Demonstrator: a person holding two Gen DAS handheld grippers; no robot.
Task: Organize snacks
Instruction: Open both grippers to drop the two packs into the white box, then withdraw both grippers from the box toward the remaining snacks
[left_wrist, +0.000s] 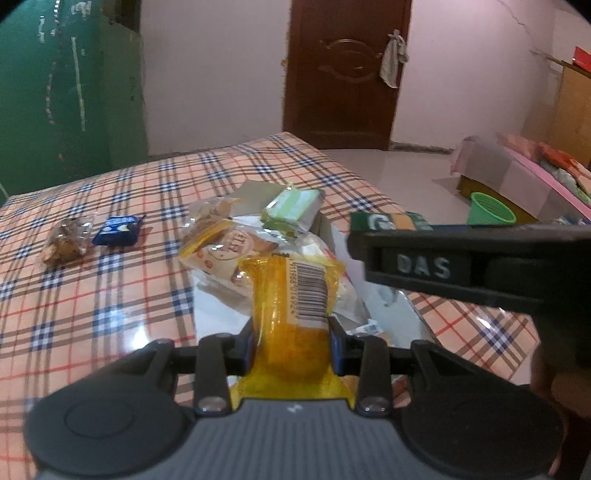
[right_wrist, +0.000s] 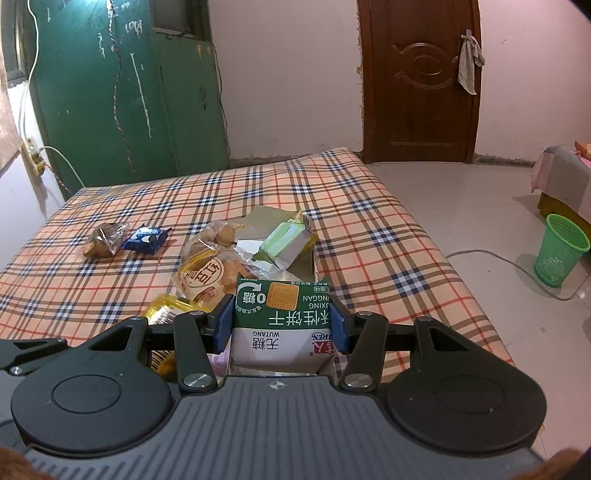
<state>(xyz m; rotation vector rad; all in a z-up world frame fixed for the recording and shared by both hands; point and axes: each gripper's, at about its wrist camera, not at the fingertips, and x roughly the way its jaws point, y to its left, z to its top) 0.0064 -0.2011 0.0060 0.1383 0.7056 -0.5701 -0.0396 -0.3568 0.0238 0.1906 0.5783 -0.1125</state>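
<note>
we had a snack in each gripper. our left gripper (left_wrist: 291, 341) was clamped tight on a yellow packet (left_wrist: 291, 314), the blue pads pinching its waist, the packet's long axis running straight ahead of the jaws with the barcode end farthest out. our right gripper (right_wrist: 282, 321) stood about half open yet firmly closed on a green and white biscuit pack (right_wrist: 282, 325), which filled the gap between the pads and stood upright in it. the relation that mattered was the open box (right_wrist: 306, 264): it lay directly ahead of and below both grippers, already heaped with a bread bag (right_wrist: 207, 275) and a pale green pack (right_wrist: 291, 238) leaning on its far edge. from the right wrist view the biscuit pack sat right over the box's near end, so we judged that hand the nearer one, while the yellow packet hung over the box's left side. two strays, a blue packet (left_wrist: 117, 230) and a brown wrapped snack (left_wrist: 66, 240), lay well off to the left and ahead on the checked worktop (left_wrist: 110, 295), closer to our left gripper than our right.
</note>
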